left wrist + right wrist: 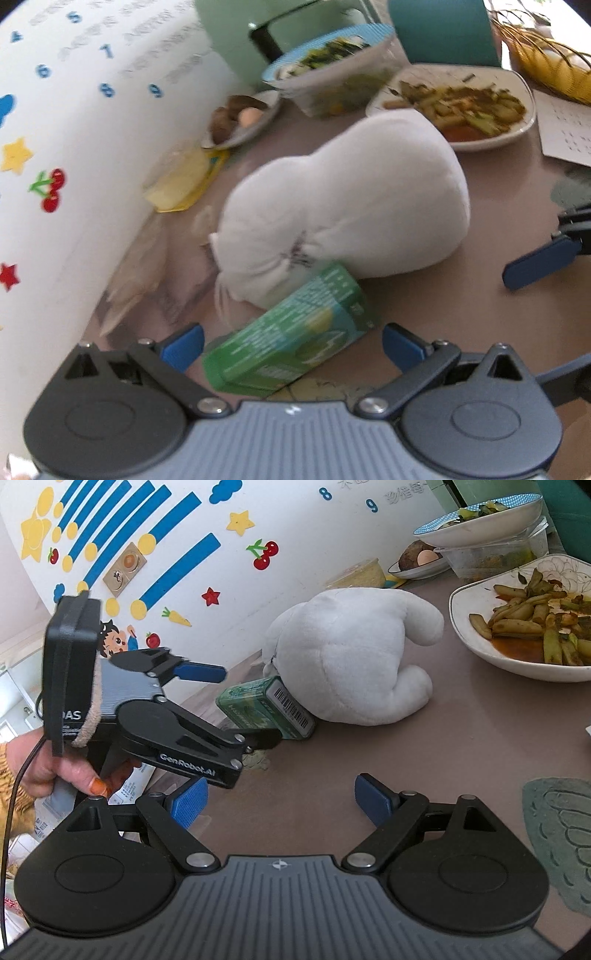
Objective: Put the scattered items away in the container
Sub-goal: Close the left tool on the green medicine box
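The green box [291, 332] is lying on its side on the table [424, 746], framed between the widely spread fingers of the left gripper [293, 349], though not clamped; contact with the pads cannot be told. Just beyond the box, touching it, a white plush toy [351, 206] is seen. The right gripper [282, 805] is held wide open too, nothing between its pads, the box ahead and to its left. A plate of food [480, 642] is set further off to its right.

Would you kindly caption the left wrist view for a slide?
Open left gripper straddles a green box lying against a white plush toy.
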A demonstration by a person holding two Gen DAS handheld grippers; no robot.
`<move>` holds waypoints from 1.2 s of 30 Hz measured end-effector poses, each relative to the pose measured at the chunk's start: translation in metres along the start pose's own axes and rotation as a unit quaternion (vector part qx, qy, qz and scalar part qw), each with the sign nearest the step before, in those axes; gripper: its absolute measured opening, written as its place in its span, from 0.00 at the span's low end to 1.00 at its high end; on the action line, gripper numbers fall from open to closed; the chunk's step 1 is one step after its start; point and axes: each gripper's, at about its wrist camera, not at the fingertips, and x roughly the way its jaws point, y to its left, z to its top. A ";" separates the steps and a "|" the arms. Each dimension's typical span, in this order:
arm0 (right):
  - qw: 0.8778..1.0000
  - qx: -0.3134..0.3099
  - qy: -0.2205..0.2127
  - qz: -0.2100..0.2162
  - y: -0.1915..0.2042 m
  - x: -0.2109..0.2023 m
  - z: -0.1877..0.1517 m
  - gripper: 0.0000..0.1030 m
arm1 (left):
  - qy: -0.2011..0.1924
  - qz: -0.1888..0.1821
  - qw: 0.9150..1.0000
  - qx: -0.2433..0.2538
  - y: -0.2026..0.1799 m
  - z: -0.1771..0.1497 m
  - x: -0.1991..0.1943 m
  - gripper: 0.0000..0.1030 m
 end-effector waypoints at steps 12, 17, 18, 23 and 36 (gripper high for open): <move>1.000 0.002 0.000 0.003 -0.001 0.002 0.002 1.00 | 0.024 -0.051 0.996 -0.063 0.005 -0.007 0.012 0.83; 1.000 0.002 0.001 0.004 -0.002 0.003 0.003 1.00 | 0.025 -0.045 0.994 -0.092 0.007 -0.013 0.010 0.73; 1.000 0.003 0.000 0.004 -0.002 0.003 0.003 1.00 | 0.024 -0.041 0.994 -0.095 0.007 -0.014 0.009 0.73; 1.000 0.003 0.000 0.005 -0.003 0.003 0.002 1.00 | 0.020 -0.020 0.994 -0.109 0.004 -0.021 0.004 0.73; 1.000 0.004 0.000 0.007 -0.003 0.005 0.002 1.00 | 0.007 -0.012 0.985 -0.172 -0.003 -0.050 -0.014 0.75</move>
